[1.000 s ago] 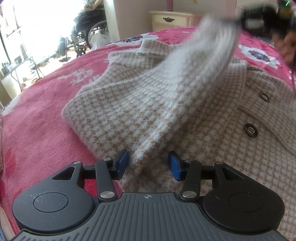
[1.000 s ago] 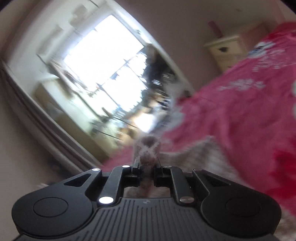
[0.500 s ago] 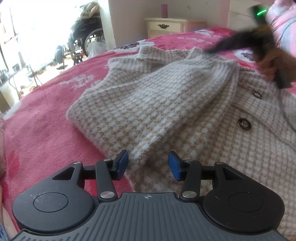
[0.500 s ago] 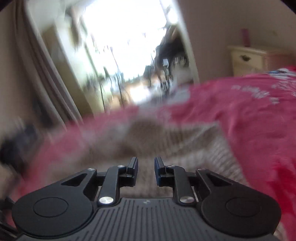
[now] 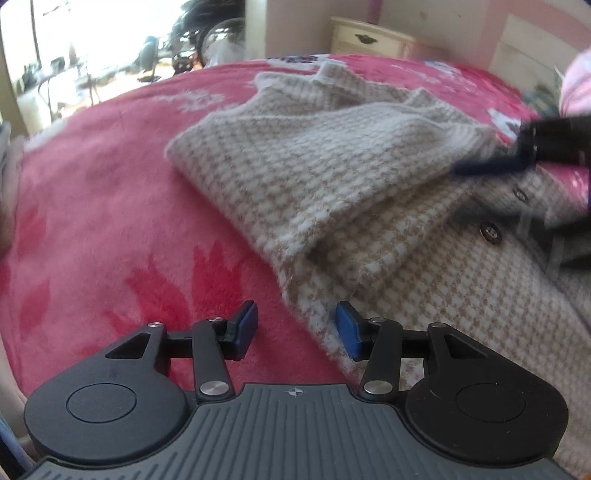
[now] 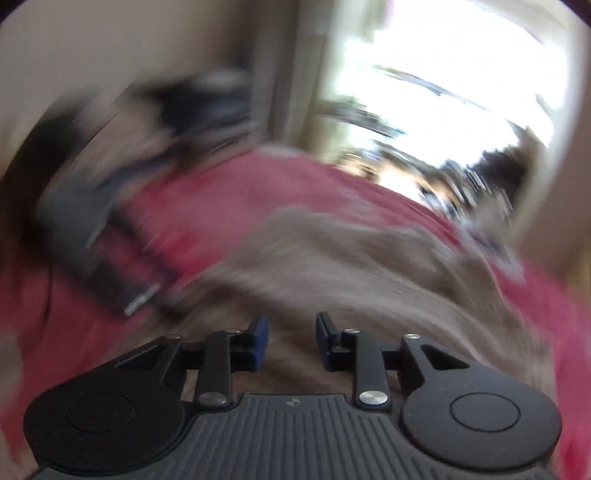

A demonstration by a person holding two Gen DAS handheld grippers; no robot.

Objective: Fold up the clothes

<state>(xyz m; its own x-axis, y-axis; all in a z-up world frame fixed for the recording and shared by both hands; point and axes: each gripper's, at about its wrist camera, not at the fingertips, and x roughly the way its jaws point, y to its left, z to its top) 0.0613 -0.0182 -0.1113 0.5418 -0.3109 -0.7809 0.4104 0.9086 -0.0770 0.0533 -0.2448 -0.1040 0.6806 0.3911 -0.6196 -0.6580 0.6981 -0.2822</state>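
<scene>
The left gripper (image 5: 294, 330) sits low over the bed with its blue rubber-padded fingers (image 5: 244, 328) spread wide and nothing between them; the gap straddles the fuzzy hem edge of the coat (image 5: 369, 206), the left pad over bare blanket and the right pad just at the cloth. The coat is a thick, nubby knit in a small beige-and-white houndstooth check, lying flat on the plush pink blanket (image 5: 92, 221), which carries darker red leaf shapes and pale flower prints. One sleeve (image 5: 317, 155) is folded across the coat's front in a broad soft slab with a rounded fold line on its left side. Two dark round buttons (image 5: 490, 232) show on the front panel at the right. The right gripper (image 6: 289, 341) is parted moderately and grips nothing; its own view is heavily smeared, so only beige cloth below the pads and pink beyond can be made out, with a dark streak at left too blurred to identify. In the left wrist view it appears as a dark blurred bar at the right edge, near the sleeve's cuff, partly cut off. A cream nightstand (image 5: 369, 35) stands past the bed.
</scene>
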